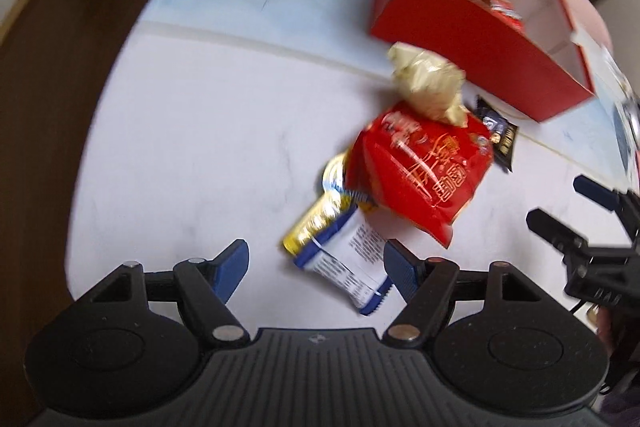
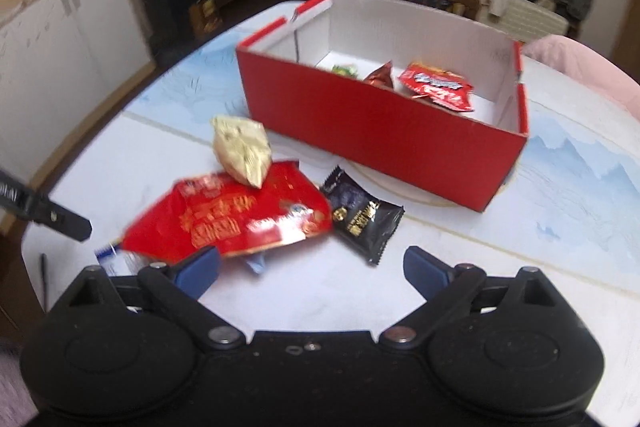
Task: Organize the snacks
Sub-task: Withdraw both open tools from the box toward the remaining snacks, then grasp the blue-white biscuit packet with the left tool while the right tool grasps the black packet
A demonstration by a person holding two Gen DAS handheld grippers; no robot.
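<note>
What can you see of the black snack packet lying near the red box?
The black snack packet is a small glossy pillow wrapper with gold print and serrated end seams, sealed. It lies flat on the table, outside the red box, touching or tucked slightly under the big red bag. Neither gripper touches it.

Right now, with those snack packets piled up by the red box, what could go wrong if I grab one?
1. The cream packet rests on the big red packet; lifting the red one first would likely tip it off.
2. The blue and white packet lies partly under the red packet, so pulling it may drag the pile.
3. The left gripper and right gripper, both open, hang close around the same pile beside the red box and could collide.
</note>
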